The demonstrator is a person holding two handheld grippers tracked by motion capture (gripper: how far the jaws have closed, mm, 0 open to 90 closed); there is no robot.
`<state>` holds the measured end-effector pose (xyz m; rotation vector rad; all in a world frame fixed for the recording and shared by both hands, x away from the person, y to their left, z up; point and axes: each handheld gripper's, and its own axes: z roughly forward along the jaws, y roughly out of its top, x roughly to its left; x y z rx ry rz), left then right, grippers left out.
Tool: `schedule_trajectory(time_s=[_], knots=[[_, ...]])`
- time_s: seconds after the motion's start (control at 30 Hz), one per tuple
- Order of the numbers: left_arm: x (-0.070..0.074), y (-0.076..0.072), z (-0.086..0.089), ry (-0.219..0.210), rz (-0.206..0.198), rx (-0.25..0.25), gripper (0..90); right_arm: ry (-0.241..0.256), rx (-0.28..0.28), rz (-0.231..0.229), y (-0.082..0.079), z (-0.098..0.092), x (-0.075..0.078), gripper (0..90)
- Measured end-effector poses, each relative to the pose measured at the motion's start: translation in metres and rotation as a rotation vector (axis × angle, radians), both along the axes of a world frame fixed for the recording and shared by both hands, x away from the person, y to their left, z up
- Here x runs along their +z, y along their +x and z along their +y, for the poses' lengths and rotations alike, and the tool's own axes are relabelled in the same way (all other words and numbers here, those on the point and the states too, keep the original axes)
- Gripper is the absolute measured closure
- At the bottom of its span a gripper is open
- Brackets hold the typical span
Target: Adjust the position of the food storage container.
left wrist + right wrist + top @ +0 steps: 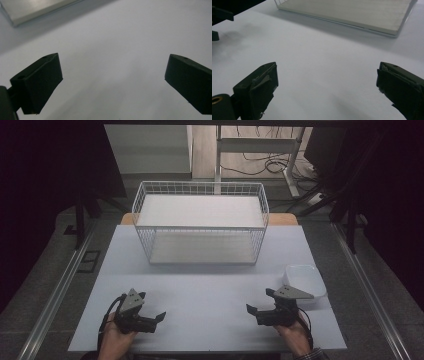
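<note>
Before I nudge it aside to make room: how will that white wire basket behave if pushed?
The wire basket looks stiff, since its thin grid holds a straight box shape. It is probably light for its size, being mostly open mesh, though a flat panel lies in it. On the smooth white table it should slide rather than tip, given its broad, low footprint.

Setting: lab or test bench for recorded manipulation. Evidence: white table (pixel 210 285) flanked by metal floor rails (pixel 55 290); dark curtains (pixel 50 165) at both sides; loose cables (pixel 260 162) on the floor beyond the far edge; a desk frame (pixel 260 147) behind; a handheld gripper (pixel 152 312) with a tracking plate.
</note>
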<state>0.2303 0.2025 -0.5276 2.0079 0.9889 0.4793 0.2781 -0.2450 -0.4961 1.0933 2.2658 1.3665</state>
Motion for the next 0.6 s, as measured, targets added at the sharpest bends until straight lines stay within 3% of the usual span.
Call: schedule_trajectory(time_s=[0.13, 0.4, 0.6], knots=[[0.0006, -0.0013, -0.0020, 0.016, -0.026, -0.011, 1.0, -0.004, 0.011, 0.022, 0.0010, -0.0023, -0.0033, 3.3], [-0.0005, 0.0001, -0.0006, -0.010, -0.018, -0.002, 1.7, -0.017, 0.033, 0.027, 0.0013, 0.0009, -0.0045, 3.4], [0.0008, -0.0003, 0.0021, -0.026, -0.027, 0.012, 1.7, -0.088, 0.022, 0.034, 0.0030, 0.0035, -0.0069, 2.5]])
